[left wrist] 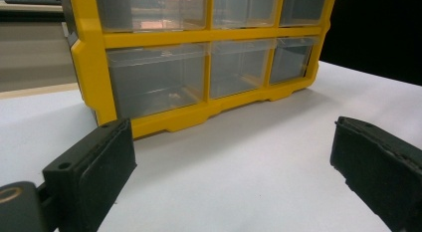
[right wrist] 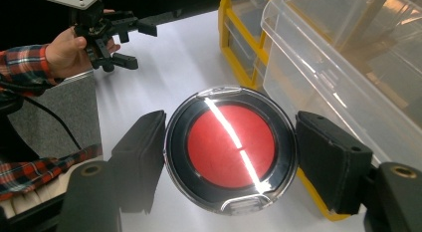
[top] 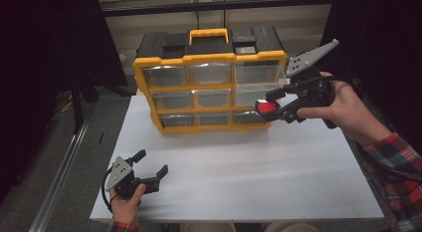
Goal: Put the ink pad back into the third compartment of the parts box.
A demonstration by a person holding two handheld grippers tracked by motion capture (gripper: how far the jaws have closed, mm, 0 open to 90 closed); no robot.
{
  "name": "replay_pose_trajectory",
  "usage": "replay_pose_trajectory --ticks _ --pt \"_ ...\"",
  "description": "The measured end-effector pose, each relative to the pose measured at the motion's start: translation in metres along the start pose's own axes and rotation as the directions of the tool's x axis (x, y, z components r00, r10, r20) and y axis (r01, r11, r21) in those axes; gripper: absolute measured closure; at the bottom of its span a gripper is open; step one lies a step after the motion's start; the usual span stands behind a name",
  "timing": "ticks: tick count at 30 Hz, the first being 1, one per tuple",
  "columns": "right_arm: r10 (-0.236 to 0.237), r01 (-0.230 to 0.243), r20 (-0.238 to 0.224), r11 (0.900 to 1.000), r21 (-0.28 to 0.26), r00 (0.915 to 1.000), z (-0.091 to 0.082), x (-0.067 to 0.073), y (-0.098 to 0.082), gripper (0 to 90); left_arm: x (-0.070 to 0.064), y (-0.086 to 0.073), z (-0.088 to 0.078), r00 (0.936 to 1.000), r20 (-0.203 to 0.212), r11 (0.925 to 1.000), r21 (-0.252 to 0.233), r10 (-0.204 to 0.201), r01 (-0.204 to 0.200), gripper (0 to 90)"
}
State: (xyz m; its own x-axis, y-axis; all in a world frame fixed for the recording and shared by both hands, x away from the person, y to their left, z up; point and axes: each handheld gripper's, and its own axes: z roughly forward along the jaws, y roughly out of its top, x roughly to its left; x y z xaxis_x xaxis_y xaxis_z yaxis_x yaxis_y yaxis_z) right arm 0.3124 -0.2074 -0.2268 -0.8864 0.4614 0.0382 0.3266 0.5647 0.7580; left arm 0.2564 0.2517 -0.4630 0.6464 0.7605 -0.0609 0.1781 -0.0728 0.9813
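Your right gripper (right wrist: 230, 157) is clamped on the round red compact (right wrist: 231, 146), beside a pulled-out clear drawer (right wrist: 348, 58). High view places this at the yellow organizer (top: 211, 87); your left gripper (top: 152, 165) rests released on the table (top: 249, 172).

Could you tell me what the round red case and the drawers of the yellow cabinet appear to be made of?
The round case looks like glossy plastic: black rim, red centre under a clear lid that carries a bright glare streak. The drawers seem clear, slightly cloudy plastic, since you can see through them. The cabinet frame looks like smooth moulded yellow plastic.

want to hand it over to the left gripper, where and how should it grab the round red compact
Grip the round red compact across its black rim, at the near and far edges left free by the right gripper, coming from the open table side: it is a thin, flat disc.
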Motion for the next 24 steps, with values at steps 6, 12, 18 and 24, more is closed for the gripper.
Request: replay_pose_trajectory --ticks 6,12,18,24 --pt "0.0 0.0 0.006 1.0 -0.004 1.0 -0.003 -0.002 0.004 30.0 0.0 0.0 0.0 1.0 0.001 1.0 0.001 0.001 -0.001 3.9" --pt "0.0 0.0 0.008 1.0 -0.005 1.0 -0.005 -0.003 0.007 30.0 0.0 0.0 0.0 1.0 0.0 1.0 0.0 0.001 -0.001 3.9" --pt "0.001 -0.001 0.011 1.0 -0.005 0.9999 -0.007 -0.004 0.009 30.0 0.0 0.0 0.0 1.0 0.0 1.0 0.0 0.001 -0.001 3.9" --pt "-0.003 0.003 0.022 1.0 -0.005 0.9998 -0.009 -0.006 0.012 30.0 0.001 0.0 0.0 1.0 -0.002 1.0 0.0 0.009 -0.009 3.9"
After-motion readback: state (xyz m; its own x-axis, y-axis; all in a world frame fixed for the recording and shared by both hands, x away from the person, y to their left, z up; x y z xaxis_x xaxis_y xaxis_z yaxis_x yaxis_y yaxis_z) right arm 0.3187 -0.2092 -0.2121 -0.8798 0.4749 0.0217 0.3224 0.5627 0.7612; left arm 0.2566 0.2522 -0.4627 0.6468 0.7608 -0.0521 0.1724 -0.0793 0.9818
